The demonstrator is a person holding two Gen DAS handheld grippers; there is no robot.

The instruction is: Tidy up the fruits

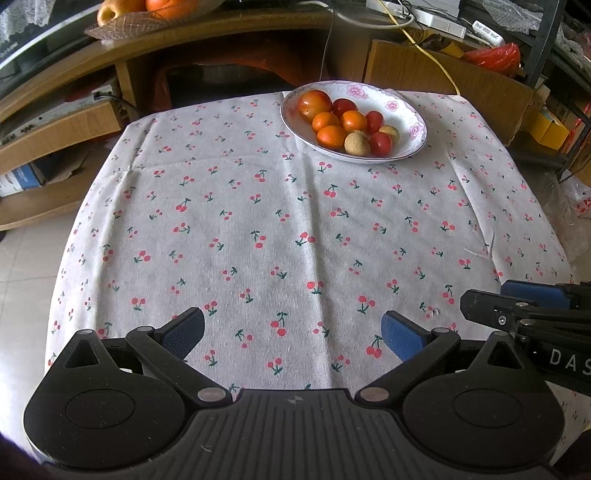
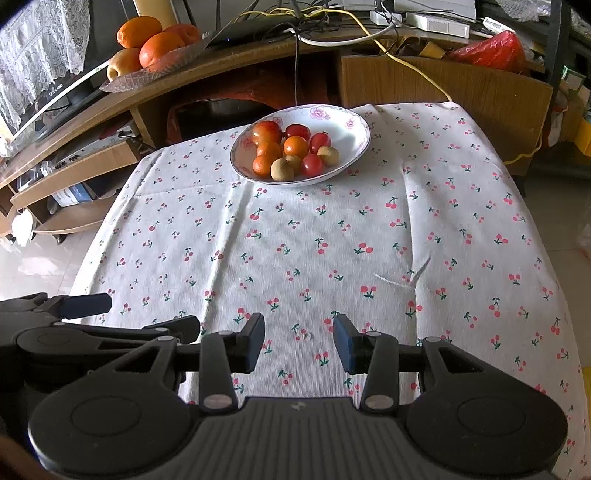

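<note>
The left gripper (image 1: 291, 334) gapes wide and the right gripper (image 2: 299, 345) stands narrowly parted, both empty at the frame's bottom. The fruits (image 1: 347, 123) crowd a flowered plate (image 1: 415, 110) at upper centre; nudged, these could roll off.

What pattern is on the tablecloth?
Small red cherries on white tablecloth, clearest in the left wrist view.

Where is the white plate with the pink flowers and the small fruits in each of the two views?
Left wrist view: the plate sits at the far edge of the cloth, right of centre.
Right wrist view: the plate sits at the far edge, just left of centre.
Shared landmark: the glass dish of oranges on the wooden shelf, upper left.
</note>
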